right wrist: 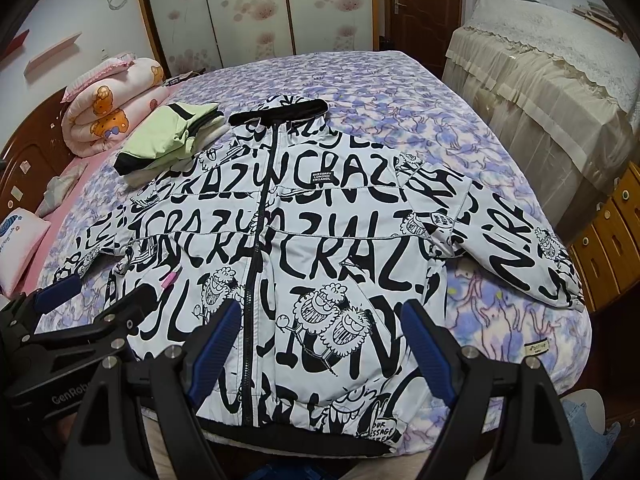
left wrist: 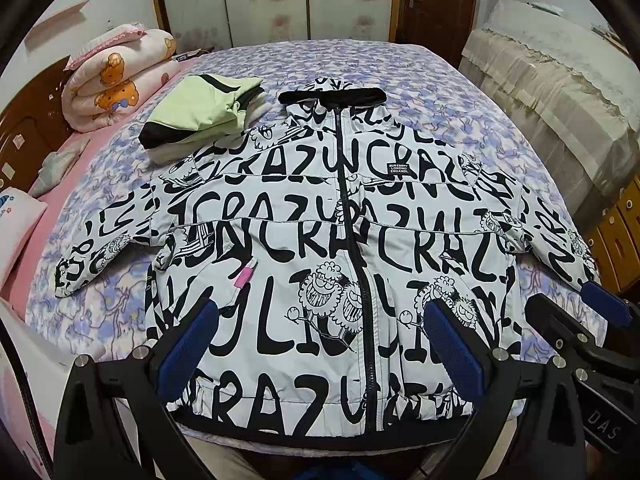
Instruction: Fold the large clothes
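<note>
Glossy graffiti-print jacket [left wrist: 304, 240], spread flat

Jacket [left wrist: 320, 216]: repeated black lettering "CRAZY". Its chest label [left wrist: 397, 171] is too small to read with certainty. Hem print in the right wrist view: "OUR MESSAGE". Left gripper [right wrist: 92, 288] body: "GenRob", cut off. Right gripper [left wrist: 568, 304] body: "DAS".

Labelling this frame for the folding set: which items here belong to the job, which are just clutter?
Belongs to the job:
printed jacket, spread flat, zipped
left hand-held gripper, open above the hem
right hand-held gripper, open above the hem
bed

Just lying about:
folded green garment, touching the jacket's shoulder
rolled bear quilt
pillow
</note>
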The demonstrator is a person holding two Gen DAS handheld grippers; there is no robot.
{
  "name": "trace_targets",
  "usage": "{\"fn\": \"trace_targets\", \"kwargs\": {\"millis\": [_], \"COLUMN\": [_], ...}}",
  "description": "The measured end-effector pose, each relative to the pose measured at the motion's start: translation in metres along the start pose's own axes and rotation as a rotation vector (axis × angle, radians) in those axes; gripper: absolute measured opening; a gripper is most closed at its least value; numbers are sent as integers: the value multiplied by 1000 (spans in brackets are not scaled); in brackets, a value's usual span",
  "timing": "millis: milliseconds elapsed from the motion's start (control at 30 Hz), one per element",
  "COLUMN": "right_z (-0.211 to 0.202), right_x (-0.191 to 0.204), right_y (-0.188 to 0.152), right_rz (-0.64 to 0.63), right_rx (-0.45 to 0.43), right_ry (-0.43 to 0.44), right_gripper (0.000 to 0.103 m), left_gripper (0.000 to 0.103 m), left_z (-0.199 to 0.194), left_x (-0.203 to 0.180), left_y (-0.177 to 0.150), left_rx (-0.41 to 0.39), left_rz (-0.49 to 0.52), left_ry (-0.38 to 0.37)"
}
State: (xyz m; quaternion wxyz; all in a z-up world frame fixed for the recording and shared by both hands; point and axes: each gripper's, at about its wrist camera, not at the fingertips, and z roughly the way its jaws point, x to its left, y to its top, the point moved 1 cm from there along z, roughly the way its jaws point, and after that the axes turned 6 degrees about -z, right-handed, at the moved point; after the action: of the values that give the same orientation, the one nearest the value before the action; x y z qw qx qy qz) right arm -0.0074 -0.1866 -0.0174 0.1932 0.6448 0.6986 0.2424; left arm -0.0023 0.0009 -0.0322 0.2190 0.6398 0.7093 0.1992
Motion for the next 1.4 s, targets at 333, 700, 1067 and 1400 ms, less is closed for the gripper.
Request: {"fn": "trace_targets", "kwargs": {"millis": [333, 700, 1067, 1400], "right_z": [0, 1, 2, 2], "right_x": [0, 1, 1, -1], "right_y": [0, 0, -2, -4], "right_rz": [-1, -3, 0, 0], "right_rx": [0, 5, 3, 5], "right_ry": [-3, -4, -6, -4], "right_gripper": [83, 83, 83, 83], "left_gripper": [101, 101, 101, 101], "left_z": [2, 4, 4, 4], "left_x": [0, -2, -2, -1], "left_y": [1, 2, 3, 2], "left_rx": [3, 5, 4, 5], "left_rz": [-1, -2, -1, -2], "left_ry": [-3, -1, -2, -2]}}
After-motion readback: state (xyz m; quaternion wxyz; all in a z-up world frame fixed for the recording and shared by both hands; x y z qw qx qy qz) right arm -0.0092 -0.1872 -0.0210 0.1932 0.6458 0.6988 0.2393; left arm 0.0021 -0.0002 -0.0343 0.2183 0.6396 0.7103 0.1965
